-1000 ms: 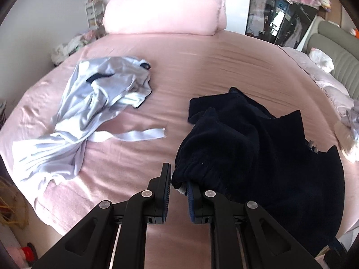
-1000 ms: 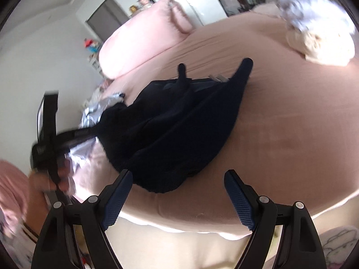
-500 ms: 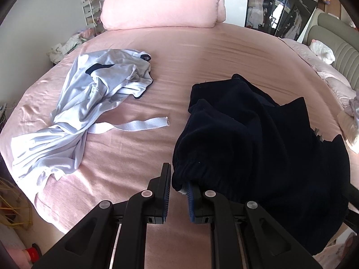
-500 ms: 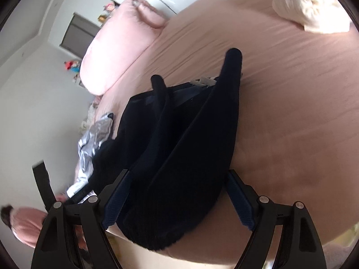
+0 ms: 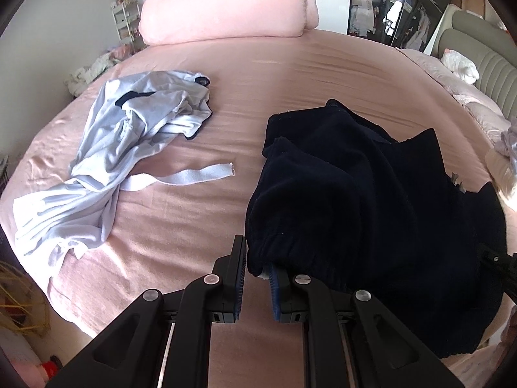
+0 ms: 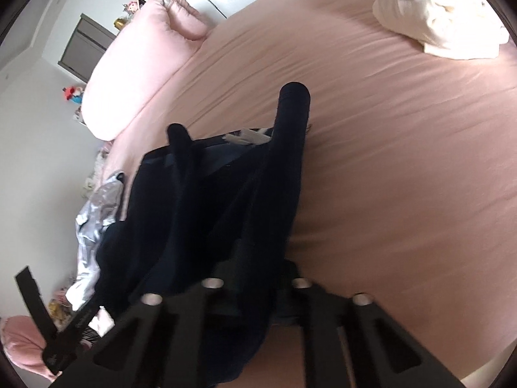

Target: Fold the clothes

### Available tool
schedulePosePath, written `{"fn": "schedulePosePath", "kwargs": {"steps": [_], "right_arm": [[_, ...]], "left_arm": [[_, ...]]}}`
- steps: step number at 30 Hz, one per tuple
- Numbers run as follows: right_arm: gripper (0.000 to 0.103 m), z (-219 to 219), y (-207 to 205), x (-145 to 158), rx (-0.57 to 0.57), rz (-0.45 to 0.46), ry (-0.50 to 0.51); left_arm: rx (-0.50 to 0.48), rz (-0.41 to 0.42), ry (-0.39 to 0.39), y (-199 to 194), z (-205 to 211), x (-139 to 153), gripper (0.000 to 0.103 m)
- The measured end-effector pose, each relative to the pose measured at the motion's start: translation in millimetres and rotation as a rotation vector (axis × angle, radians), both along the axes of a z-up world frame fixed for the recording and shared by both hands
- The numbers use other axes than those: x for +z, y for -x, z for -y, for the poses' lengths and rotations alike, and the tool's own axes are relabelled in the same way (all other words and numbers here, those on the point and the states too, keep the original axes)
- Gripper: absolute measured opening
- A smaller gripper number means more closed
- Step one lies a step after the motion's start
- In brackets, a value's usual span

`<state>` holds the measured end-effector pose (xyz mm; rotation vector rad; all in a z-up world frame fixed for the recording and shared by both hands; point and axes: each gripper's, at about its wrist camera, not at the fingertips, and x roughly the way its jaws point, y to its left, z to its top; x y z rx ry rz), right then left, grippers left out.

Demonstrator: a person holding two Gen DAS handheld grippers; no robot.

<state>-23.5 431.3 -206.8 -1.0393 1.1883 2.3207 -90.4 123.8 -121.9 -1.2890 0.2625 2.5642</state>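
1. A dark navy fleece garment (image 5: 371, 213) lies bunched on the pink bedsheet (image 5: 258, 74), spreading ahead and to the right of the left gripper (image 5: 257, 266). Its near hem hangs between that gripper's blue-padded fingers.
2. The left gripper is nearly closed, pinching the hem of the navy garment.
3. In the right wrist view the same garment (image 6: 206, 213) runs from the right gripper (image 6: 258, 258) away across the bed, two narrow ends sticking up at its far side.
4. The right gripper's jaws have clamped together on a fold of the navy fabric. The picture is blurred there.
5. A white label (image 6: 247, 136) shows inside the garment at its far end; no writing on it can be read.
6. A pale blue crumpled garment with dark trim (image 5: 129, 148) lies ahead and left of the left gripper, well apart from the navy one, a loose strip trailing toward it.
7. A large pink pillow (image 5: 226, 3) sits at the far edge of the bed.
8. A cream and white heap of cloth (image 6: 442, 22) lies far ahead and right of the right gripper.
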Motion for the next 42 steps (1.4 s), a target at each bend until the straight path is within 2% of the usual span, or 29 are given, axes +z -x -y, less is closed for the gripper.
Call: {"fn": "schedulePosePath", "kwargs": {"steps": [9, 14, 22, 26, 30, 36, 39, 42], "right_arm": [[0.004, 16, -12, 12, -0.005, -0.027, -0.046], [0.004, 23, -21, 17, -0.004, -0.014, -0.048], [0.004, 42, -23, 15, 0.050, 0.061, -0.120], [0.004, 48, -27, 16, 0.077, 0.076, -0.110], [0.004, 57, -31, 16, 0.104, 0.094, -0.104], [0.004, 66, -26, 18, 0.126, 0.096, -0.072], [0.004, 75, -22, 19, 0.153, 0.104, -0.080], [0.004, 86, -18, 21, 0.186, 0.114, -0.099]], "left_arm": [[-0.008, -0.005, -0.025, 5, 0, 1, 0.011], [-0.037, -0.037, -0.040, 10, -7, 3, 0.009], [-0.074, -0.033, -0.020, 23, -23, 4, 0.009], [-0.090, -0.017, 0.007, 30, -26, 2, 0.009], [-0.101, 0.009, -0.013, 39, -28, 6, 0.009], [-0.185, -0.089, 0.119, 39, -53, 20, 0.009], [-0.226, -0.133, 0.148, 36, -61, 28, 0.009], [-0.224, -0.148, 0.170, 38, -62, 31, 0.009]]}}
